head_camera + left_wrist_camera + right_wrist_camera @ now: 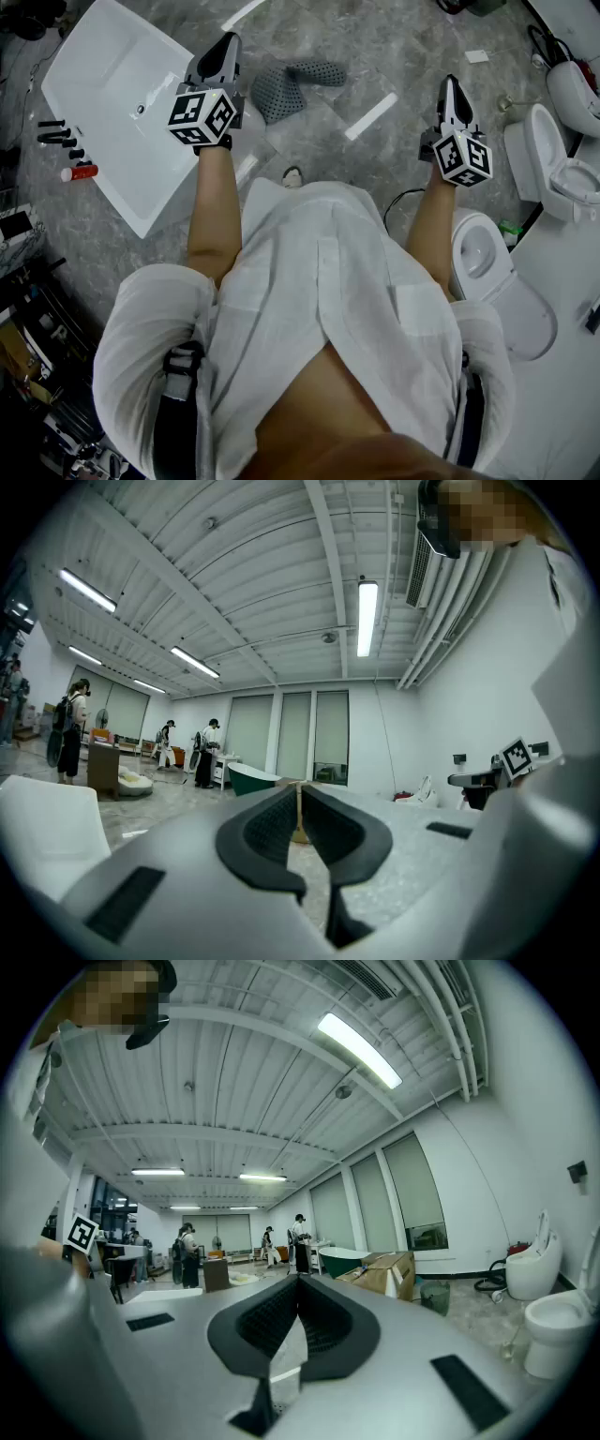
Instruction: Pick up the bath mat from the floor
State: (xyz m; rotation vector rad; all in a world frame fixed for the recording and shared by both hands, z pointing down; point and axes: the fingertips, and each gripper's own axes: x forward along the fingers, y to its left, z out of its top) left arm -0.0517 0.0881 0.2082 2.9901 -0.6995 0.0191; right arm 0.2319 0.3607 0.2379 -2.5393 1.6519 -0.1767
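Both tools are clenched on nothing: the left gripper and the right gripper point level, well above the floor. The crumpled grey bath mat lies below and between them, nearer the left gripper, untouched. Coming down with shut jaws would likely just shove it across the glossy marble-look floor, and a thin pinch on one fold could slip. A white basin lies left of the left gripper and toilets stand right of the right one, in an open hall under strip lights.
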